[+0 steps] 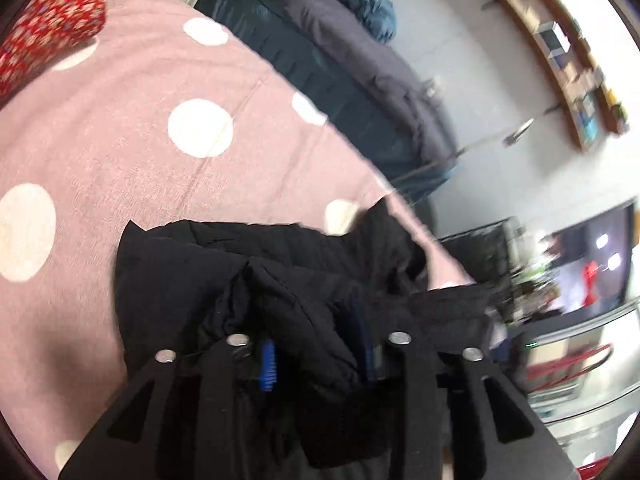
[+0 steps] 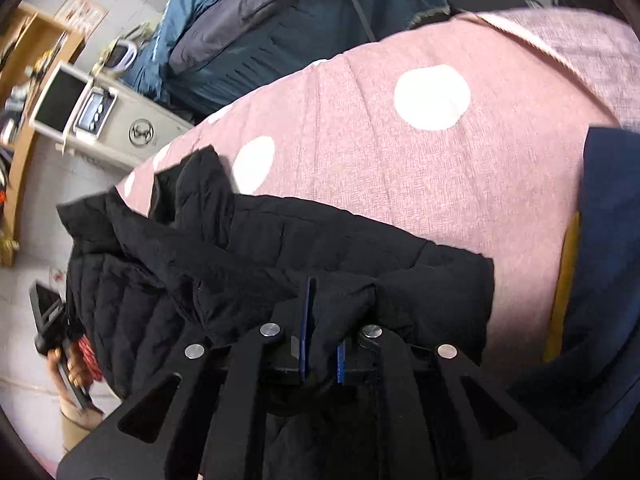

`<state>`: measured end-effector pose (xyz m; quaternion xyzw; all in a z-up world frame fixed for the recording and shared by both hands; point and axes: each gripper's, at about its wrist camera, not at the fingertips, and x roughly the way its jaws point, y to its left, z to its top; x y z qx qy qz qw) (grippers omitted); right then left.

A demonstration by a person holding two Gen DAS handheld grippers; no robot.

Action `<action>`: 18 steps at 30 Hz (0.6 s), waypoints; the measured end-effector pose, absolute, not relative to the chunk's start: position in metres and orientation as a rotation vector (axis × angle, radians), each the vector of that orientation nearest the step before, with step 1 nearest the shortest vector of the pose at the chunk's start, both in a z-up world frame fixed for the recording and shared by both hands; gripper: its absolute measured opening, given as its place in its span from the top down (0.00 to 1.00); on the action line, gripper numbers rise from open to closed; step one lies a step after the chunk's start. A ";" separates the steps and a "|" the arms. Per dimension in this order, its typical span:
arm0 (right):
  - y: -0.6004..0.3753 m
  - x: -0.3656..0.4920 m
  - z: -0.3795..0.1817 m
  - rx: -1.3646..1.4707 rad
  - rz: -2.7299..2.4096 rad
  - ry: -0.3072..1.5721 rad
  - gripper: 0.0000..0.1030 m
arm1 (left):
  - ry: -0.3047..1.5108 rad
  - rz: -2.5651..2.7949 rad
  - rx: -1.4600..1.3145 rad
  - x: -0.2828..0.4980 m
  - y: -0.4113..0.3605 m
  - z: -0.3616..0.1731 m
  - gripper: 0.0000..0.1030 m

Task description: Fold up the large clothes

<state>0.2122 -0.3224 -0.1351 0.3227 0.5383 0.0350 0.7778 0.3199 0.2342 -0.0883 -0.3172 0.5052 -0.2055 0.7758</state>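
A black quilted jacket (image 1: 256, 272) lies bunched on a pink bed cover with white dots (image 1: 132, 152). My left gripper (image 1: 320, 356) is shut on a thick fold of the jacket, its blue pads (image 1: 267, 364) pressed into the cloth. In the right wrist view the same jacket (image 2: 280, 240) hangs over the bed's edge, and my right gripper (image 2: 323, 344) is shut on another fold of it between blue pads (image 2: 307, 320). The pink cover (image 2: 400, 168) stretches beyond it. The other hand-held gripper (image 2: 52, 320) shows at lower left.
A red flowered cushion (image 1: 52, 20) lies at the far left. Dark blue and grey bedding (image 1: 328, 52) is piled beyond the bed. A navy cloth with a yellow stripe (image 2: 600, 260) lies at right. A wooden shelf (image 1: 560, 48) and a white cabinet (image 2: 104, 120) stand by the wall.
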 end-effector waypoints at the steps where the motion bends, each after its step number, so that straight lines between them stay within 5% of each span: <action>1: -0.326 0.212 -0.137 0.733 0.075 1.162 0.90 | 1.075 -0.456 -0.714 0.316 0.241 -0.082 0.55; 5: -0.335 0.206 -0.135 0.827 0.087 1.138 0.88 | 0.901 -0.334 -0.721 0.292 0.278 -0.046 0.13; 8: -0.346 0.200 -0.132 0.952 0.104 1.121 0.84 | 0.821 -0.260 -0.722 0.273 0.310 -0.021 0.13; 11: -0.358 0.189 -0.123 1.123 0.137 1.057 0.69 | 0.828 -0.227 -0.611 0.252 0.309 -0.001 0.13; 15: -0.362 0.167 -0.096 1.175 0.100 0.951 0.28 | 0.802 -0.226 -0.288 0.208 0.262 0.020 0.12; 18: -0.349 0.150 -0.051 0.898 -0.042 0.909 0.25 | 0.796 -0.279 -0.154 0.177 0.223 0.017 0.10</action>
